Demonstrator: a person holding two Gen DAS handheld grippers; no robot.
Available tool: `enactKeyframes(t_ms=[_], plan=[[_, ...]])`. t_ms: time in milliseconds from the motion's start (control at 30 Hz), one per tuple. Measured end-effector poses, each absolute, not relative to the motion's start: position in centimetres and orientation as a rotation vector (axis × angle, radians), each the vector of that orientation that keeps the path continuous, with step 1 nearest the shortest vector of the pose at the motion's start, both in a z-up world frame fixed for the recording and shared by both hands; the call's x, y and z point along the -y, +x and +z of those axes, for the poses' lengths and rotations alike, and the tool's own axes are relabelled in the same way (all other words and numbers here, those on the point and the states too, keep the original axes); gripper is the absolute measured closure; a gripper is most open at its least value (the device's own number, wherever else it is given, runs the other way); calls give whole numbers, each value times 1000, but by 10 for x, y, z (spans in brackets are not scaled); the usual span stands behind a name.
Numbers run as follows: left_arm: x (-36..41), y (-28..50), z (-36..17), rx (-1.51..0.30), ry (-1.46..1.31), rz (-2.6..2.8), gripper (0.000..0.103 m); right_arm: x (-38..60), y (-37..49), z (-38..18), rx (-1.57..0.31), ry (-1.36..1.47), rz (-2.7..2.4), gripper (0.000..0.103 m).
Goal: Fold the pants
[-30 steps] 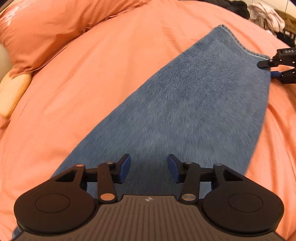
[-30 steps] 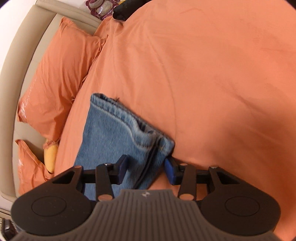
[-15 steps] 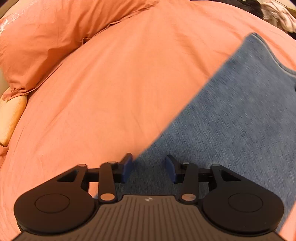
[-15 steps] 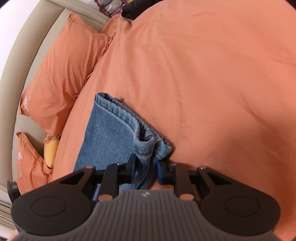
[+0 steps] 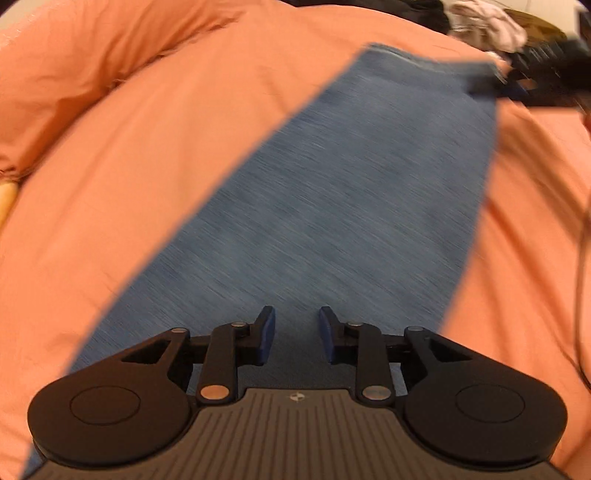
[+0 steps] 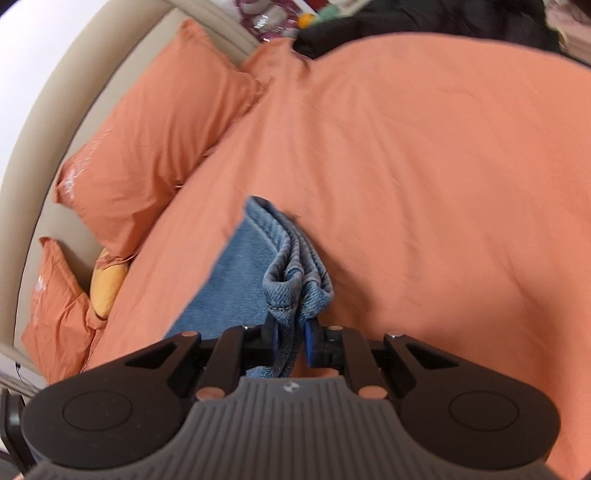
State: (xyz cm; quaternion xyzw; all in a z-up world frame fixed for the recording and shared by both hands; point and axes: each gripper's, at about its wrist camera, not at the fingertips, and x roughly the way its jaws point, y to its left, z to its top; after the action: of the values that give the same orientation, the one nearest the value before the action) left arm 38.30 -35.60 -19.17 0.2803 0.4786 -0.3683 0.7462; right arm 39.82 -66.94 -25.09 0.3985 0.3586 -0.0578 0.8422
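Note:
The blue denim pants [image 5: 332,206] lie folded lengthwise in a long strip on the orange bed. My left gripper [image 5: 297,334] is open and empty just above the near part of the strip. My right gripper [image 6: 291,345] is shut on the bunched hem end of the pants [image 6: 295,280] and holds it lifted off the bed. In the left wrist view the right gripper [image 5: 524,86] shows blurred at the far end of the strip.
The orange bedspread [image 6: 424,166] surrounds the pants. Orange pillows [image 6: 155,140] and a yellow cushion [image 6: 107,280] lie by the beige headboard [image 6: 33,155]. Dark and pale clothes [image 5: 480,22] are piled beyond the bed's far edge.
My right gripper closed on the pants' hem end and lifted it. My left gripper swung left off the strip's edge, then back over it, still open.

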Motion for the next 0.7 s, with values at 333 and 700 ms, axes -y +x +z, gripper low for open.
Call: enactKeyframes(t_ms=[333, 700], plan=[[353, 359, -217, -1122, 494, -751, 84, 618, 397, -172, -690, 636, -21, 96], [258, 330, -151, -1051, 459, -684, 78, 485, 384, -63, -637, 199, 202, 95]])
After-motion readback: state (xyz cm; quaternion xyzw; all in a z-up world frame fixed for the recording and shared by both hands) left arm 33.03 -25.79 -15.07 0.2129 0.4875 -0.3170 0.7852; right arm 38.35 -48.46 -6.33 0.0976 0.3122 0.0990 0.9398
